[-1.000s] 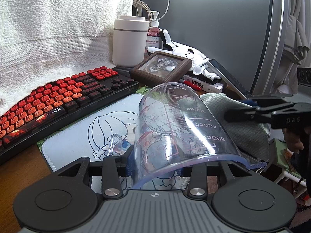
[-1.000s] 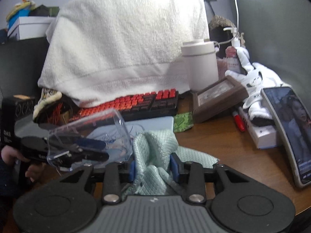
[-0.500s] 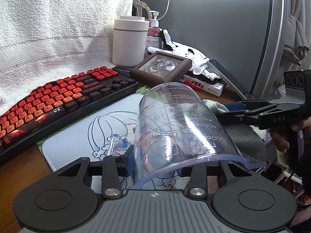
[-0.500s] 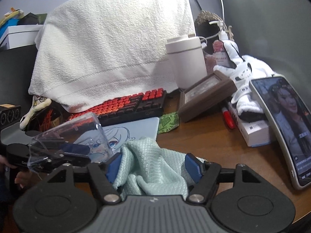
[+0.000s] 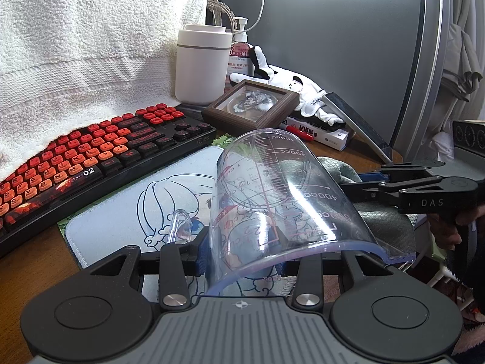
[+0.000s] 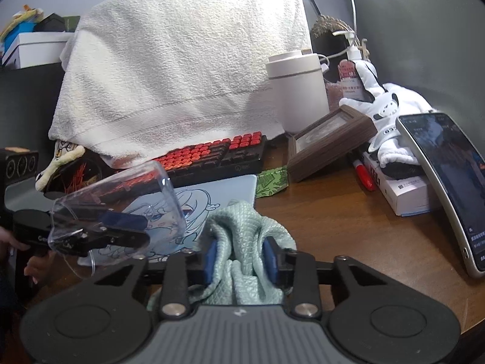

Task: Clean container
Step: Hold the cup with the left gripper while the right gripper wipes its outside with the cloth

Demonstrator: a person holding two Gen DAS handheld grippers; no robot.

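Here the right gripper [image 6: 239,257] is closing on the green cloth [image 6: 242,236], which bunches between its blue pads just above the desk [image 6: 348,221]. Just beside it, the left gripper [image 5: 242,257] is clamped on the wall of the clear cup [image 5: 272,200], holding it tilted on its side over the mat [image 5: 136,212]. Farther back lies the keyboard [image 5: 91,157]. The step looks like securing the cloth; next, I judge, it must go into the cup's mouth to wipe, with the cup held steady.
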